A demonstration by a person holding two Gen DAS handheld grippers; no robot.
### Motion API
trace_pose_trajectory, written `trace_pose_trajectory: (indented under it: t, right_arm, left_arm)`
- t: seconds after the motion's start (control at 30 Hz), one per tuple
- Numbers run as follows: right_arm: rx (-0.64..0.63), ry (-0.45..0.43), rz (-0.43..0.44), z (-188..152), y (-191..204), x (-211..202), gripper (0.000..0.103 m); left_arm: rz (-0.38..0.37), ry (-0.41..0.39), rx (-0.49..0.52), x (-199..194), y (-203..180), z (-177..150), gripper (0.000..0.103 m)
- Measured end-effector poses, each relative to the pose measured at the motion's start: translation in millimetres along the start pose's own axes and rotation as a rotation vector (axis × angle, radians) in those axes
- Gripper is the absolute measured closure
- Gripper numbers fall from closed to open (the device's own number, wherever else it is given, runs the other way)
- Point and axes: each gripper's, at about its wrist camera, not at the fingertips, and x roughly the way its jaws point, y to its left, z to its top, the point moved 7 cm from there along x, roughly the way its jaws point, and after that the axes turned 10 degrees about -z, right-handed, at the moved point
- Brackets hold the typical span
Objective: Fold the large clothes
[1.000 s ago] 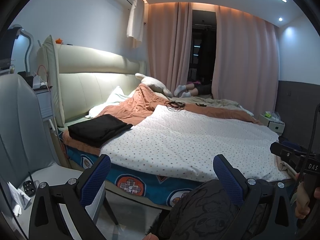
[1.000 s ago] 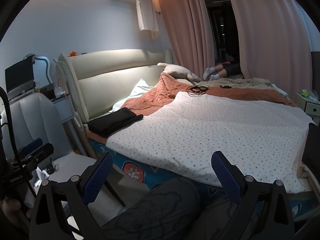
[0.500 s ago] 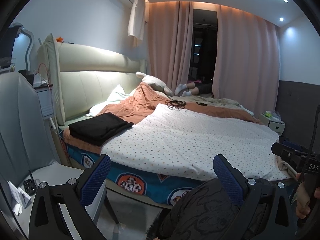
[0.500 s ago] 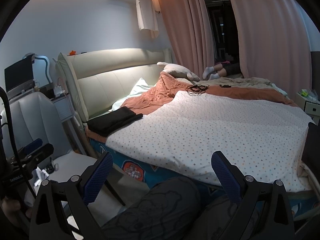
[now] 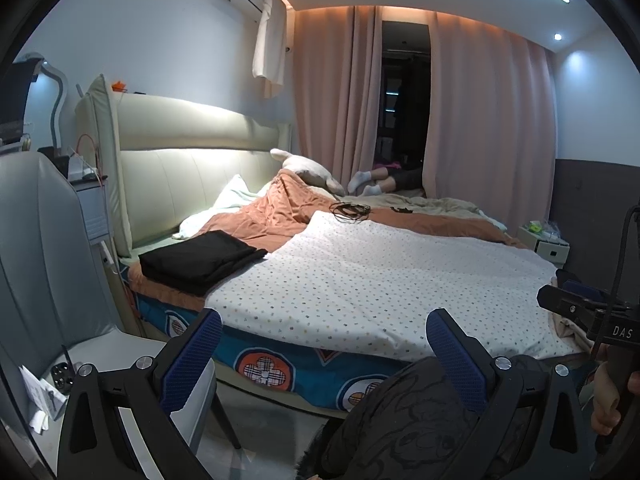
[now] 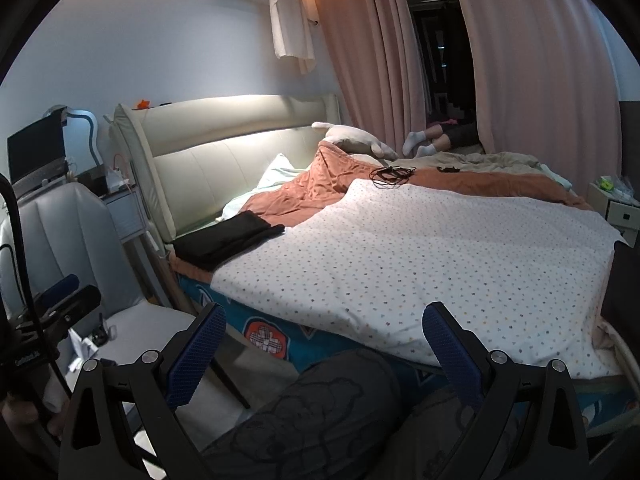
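A folded black garment point(image 5: 200, 258) point(image 6: 228, 238) lies at the near-left corner of the bed, by the headboard. A white dotted sheet point(image 5: 384, 280) point(image 6: 420, 256) is spread flat over the near half of the mattress. My left gripper point(image 5: 323, 342) stands open in the air short of the bed's edge, holding nothing. My right gripper point(image 6: 322, 336) is open and empty too, equally short of the edge. Each gripper shows at the other view's border. Both hover above a person's knees point(image 5: 404, 420) in dark patterned trousers.
An orange quilt point(image 5: 276, 212), a pillow, a plush toy point(image 5: 308, 170) and a coil of black cable point(image 5: 350, 210) lie farther back. Another person's socked feet point(image 5: 366, 182) rest by the pink curtains. A grey chair point(image 5: 44, 264) stands left, a nightstand point(image 5: 544, 242) right.
Both views have drifted very slightly; the grippers stay open and nothing on the bed has moved.
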Motion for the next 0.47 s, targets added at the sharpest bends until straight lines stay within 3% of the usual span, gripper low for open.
trace_pose_trajectory:
  t: [0.47]
  right_arm:
    - [-0.002,-0.001,0.000,0.0,-0.8,0.0,0.004]
  left_arm:
    - [-0.001,-0.011,-0.011,-12.9,1.7,-0.6,0.000]
